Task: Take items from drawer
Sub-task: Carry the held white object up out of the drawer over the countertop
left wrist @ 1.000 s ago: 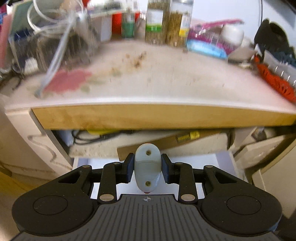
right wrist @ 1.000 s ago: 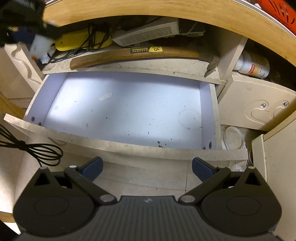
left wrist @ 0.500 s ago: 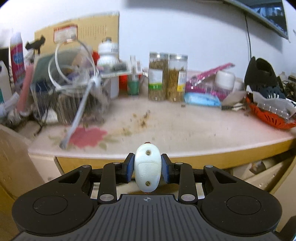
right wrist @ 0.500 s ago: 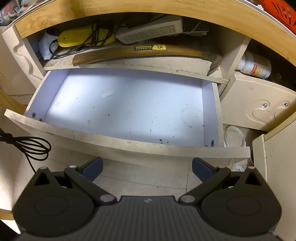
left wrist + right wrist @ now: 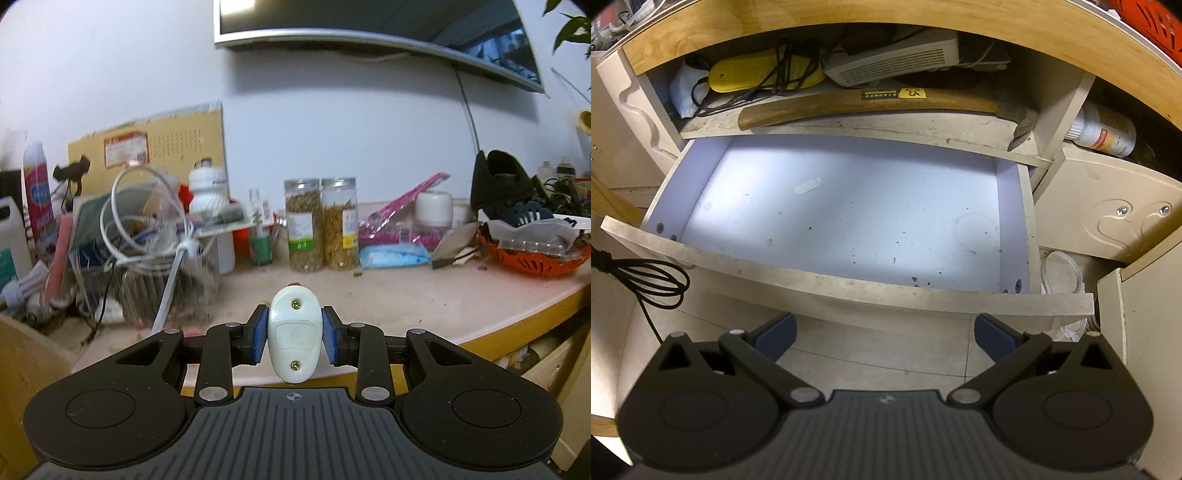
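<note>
My left gripper is shut on a small white oval plastic switch with two brass screws and a red tip. It holds it above the front edge of the pink tabletop. My right gripper is open and empty, in front of the pulled-out drawer. The drawer's pale bottom holds only specks and a small pale strip.
The shelf above the drawer holds a wooden-handled hammer, a yellow item with black cables and a white box. The tabletop carries two jars, a cable-filled basket, an orange basket and bottles.
My left gripper has risen with the white switch from drawer level to above the tabletop. The right gripper has stayed open in front of the drawer, with little movement.
</note>
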A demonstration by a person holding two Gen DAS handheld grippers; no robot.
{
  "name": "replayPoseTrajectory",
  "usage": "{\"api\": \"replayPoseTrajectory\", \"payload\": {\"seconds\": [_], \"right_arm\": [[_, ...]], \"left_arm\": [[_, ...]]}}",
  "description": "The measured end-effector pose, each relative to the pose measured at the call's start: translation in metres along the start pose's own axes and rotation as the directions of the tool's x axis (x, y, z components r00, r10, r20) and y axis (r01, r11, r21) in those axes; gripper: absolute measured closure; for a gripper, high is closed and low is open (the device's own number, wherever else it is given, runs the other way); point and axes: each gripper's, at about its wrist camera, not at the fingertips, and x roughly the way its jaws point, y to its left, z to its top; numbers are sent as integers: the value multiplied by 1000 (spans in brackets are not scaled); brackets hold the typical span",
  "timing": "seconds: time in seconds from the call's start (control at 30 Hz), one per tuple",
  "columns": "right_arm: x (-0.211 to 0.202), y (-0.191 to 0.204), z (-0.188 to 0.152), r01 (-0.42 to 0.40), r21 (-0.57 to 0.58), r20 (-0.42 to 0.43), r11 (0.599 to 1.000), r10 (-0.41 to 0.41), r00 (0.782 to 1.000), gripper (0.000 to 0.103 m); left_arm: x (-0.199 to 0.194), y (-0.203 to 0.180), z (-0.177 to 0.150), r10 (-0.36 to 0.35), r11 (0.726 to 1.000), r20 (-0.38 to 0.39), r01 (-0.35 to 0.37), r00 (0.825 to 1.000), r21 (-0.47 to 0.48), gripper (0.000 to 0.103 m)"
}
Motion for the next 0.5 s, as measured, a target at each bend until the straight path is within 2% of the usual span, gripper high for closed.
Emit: {"api": "replayPoseTrajectory", "payload": {"seconds": [0.5], "right_arm": [[2,-1,0,-5,16,-11,1000,5,1000,0]], "left_arm": [[16,4,-12,5,1000,13,-4,1000,-18,74]]}}
